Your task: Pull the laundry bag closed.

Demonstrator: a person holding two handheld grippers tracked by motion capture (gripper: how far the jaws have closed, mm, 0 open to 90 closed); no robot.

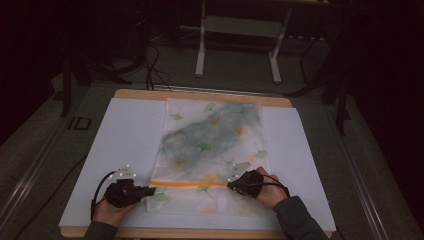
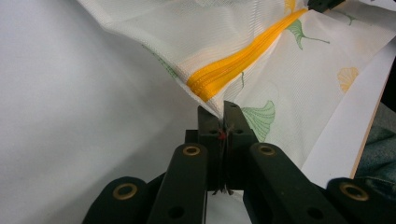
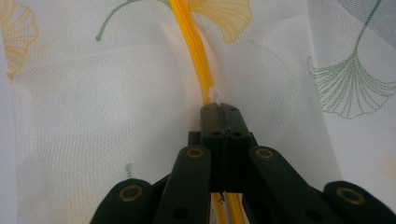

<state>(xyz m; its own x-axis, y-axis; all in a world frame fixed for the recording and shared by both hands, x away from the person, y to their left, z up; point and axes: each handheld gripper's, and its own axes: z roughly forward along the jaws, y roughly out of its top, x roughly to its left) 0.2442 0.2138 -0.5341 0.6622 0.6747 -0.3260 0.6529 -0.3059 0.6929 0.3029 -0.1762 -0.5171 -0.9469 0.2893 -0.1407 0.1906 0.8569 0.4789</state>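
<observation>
A white mesh bag (image 1: 215,145) printed with ginkgo leaves lies flat on the board, and a grey-green garment (image 1: 210,132) shows through it. A yellow zipper (image 1: 190,183) runs across its near end. My left gripper (image 1: 150,190) is shut on the bag's left edge, right at the zipper's end (image 2: 205,88); its tips (image 2: 223,109) pinch the fabric and lift it slightly. My right gripper (image 1: 230,185) sits on the zipper line, farther right. Its tips (image 3: 220,106) are shut on a small white zipper pull (image 3: 215,95) where the yellow zipper (image 3: 191,42) meets them.
The bag rests on a white board (image 1: 125,145) over a wooden table (image 1: 145,94). A person's hands and sleeves (image 1: 295,215) come in at the near edge. Beyond the table stand a metal frame (image 1: 240,30) and floor cables (image 1: 155,65) in the dark.
</observation>
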